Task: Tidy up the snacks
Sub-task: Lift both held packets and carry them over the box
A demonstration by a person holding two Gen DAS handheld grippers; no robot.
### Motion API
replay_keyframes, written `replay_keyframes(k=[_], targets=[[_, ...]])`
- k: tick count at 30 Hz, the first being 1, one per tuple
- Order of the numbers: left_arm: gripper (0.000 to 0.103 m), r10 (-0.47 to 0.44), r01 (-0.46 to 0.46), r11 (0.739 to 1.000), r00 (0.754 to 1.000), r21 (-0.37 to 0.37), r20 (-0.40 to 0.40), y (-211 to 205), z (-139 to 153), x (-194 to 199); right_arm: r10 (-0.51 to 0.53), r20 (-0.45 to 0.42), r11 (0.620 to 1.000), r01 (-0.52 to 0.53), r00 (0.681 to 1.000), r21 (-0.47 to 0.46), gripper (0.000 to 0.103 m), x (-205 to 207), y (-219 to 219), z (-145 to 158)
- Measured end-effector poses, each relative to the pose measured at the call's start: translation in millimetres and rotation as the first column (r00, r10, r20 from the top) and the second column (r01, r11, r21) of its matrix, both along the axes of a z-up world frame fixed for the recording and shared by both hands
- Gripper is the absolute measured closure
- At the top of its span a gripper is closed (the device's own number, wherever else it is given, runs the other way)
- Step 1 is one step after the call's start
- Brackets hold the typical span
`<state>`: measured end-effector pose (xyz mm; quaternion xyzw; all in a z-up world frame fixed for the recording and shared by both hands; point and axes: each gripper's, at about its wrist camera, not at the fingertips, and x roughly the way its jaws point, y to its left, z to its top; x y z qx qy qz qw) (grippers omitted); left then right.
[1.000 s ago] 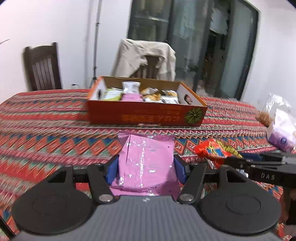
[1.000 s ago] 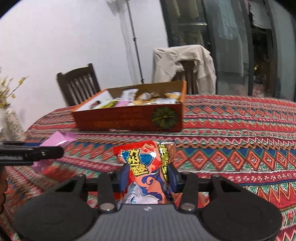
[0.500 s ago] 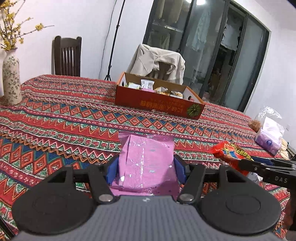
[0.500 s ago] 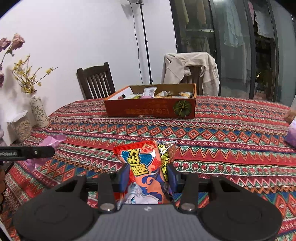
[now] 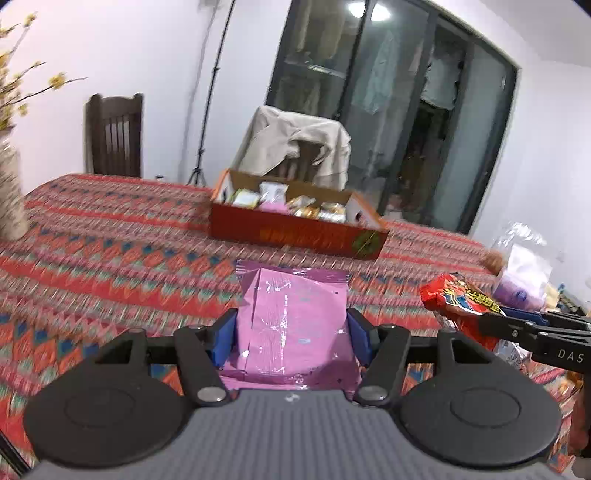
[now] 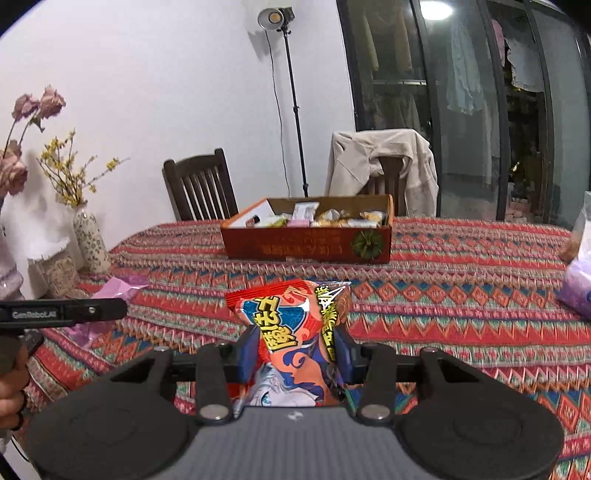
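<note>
Both fisheye views bend straight lines near the edges, with dark corners. The left wrist view is smeared by motion blur across the counter (image 5: 110, 251). A studio lamp (image 6: 275, 16) glows at the wall, and ceiling lights glare in the glass doors (image 6: 461, 110).

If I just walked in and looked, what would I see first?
Two bright snack packs up close: a pink pack clamped in the left hand-held gripper and a red pack with blue and yellow print clamped in the right hand-held gripper. Past them, on the zigzag tablecloth, sits an open red box with more snacks in it.
</note>
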<state>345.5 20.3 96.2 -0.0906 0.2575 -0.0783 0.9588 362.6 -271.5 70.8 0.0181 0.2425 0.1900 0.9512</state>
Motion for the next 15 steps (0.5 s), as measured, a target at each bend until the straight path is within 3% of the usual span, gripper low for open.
replay_keyframes(k=[7, 11, 15], targets=[[0.041, 0.000, -0.001, 1.000, 0.999, 0.017, 0.043, -2.2, 36.6, 89.4, 0.017, 0.109, 1.000, -0.018, 0.994, 0.011, 0.061, 61.2, -3.2, 53.5], [0.041, -0.007, 0.007, 1.000, 0.999, -0.005, 0.054, -3.1, 59.4, 159.6, 0.022, 0.142, 1.000, -0.024, 0.990, 0.014, 0.061, 126.0, 0.7, 83.5], [0.041, 0.033, -0.032, 0.999, 0.999, -0.011, 0.038, -5.9, 61.1, 230.7, -0.002, 0.142, 1.000, 0.004, 0.990, -0.019, 0.061, 196.1, 14.7, 93.4]])
